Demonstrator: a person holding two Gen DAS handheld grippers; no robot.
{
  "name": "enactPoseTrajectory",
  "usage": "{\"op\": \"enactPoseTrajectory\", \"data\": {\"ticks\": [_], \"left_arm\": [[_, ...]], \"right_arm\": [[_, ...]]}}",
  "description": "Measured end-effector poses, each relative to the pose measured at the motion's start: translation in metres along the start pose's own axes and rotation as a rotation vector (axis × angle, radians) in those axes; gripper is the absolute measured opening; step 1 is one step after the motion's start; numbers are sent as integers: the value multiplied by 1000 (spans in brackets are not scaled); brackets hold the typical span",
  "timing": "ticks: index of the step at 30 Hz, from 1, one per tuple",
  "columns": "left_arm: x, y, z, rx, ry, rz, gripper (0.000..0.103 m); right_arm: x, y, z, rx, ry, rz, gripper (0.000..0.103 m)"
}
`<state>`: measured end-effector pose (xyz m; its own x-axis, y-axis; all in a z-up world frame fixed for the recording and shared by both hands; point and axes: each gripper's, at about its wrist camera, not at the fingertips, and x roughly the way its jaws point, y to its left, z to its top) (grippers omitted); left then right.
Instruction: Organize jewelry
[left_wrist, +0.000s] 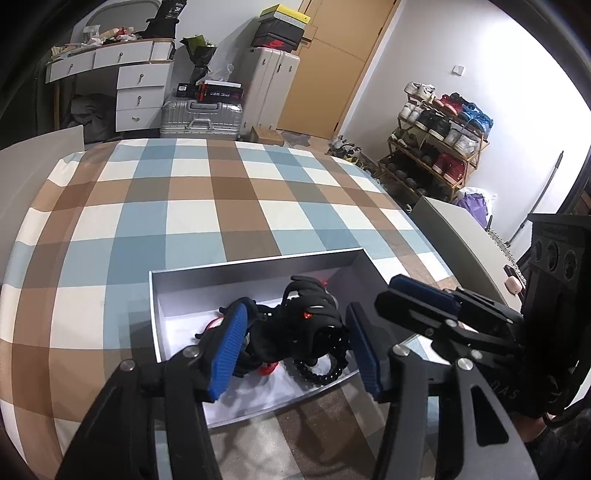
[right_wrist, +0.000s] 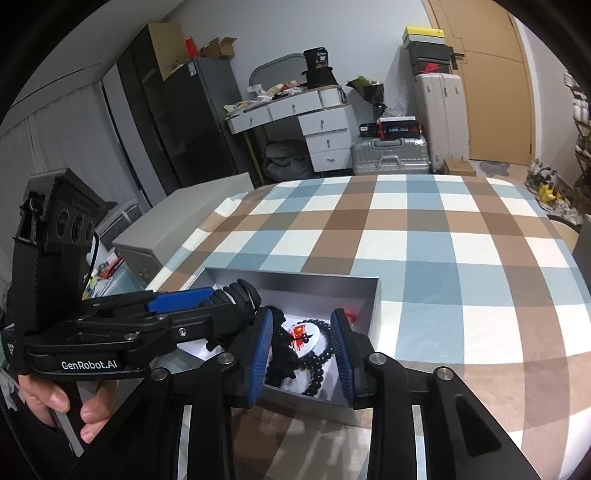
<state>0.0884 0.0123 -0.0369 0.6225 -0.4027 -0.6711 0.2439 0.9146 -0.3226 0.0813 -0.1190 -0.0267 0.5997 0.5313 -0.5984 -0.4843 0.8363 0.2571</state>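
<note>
While both grippers hang over the open grey box (left_wrist: 255, 264), which sits on the checked bedspread (left_wrist: 229, 192) near the bed's near edge, we judge the step in hand to be setting pieces down inside it. Our left gripper (left_wrist: 295, 350) has its blue fingers (left_wrist: 229, 347) standing partly apart on either side of a black claw clip (left_wrist: 310, 306), and we cannot see the pads pressing on it. Our right gripper (right_wrist: 301, 354) is also partly parted, over the black bead bracelet (right_wrist: 317, 363) and a round white piece with a red mark (right_wrist: 304, 338); nothing looks gripped. To do this well, we should lift the left fingers straight up so the clip's teeth do not catch, keep the two grippers from knocking together in the tight box, and leave the beads lying flat. Soft bedding under the box means it may tip if pressed on one rim. Beyond the far edge of the bed we see a white dressing desk (right_wrist: 306, 110), suitcases (right_wrist: 391, 155), a wooden door (right_wrist: 491, 74) and a shoe rack (left_wrist: 439, 140)
</note>
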Motion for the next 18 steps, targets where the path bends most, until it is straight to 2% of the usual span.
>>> {"op": "enactPoseTrajectory", "data": {"ticks": [2, 5, 8, 13, 15, 18], "left_arm": [[-2, -1, 0, 8, -1, 0, 54], [-8, -5, 1, 24, -23, 8, 66], [-15, -7, 2, 43, -49, 12, 68], [-27, -9, 1, 57, -97, 54, 74], [-35, -8, 0, 56, -135, 82, 78], [-47, -6, -2, 50, -203, 131, 79]], "right_arm": [[-4, -2, 1, 12, -14, -4, 34], [-9, -4, 2, 26, -35, -13, 41], [-14, -5, 4, 38, -52, -20, 46], [-30, -4, 6, 54, -106, -31, 64], [-39, -2, 7, 54, -143, -30, 69], [-53, 3, 7, 50, -211, -31, 81]]}}
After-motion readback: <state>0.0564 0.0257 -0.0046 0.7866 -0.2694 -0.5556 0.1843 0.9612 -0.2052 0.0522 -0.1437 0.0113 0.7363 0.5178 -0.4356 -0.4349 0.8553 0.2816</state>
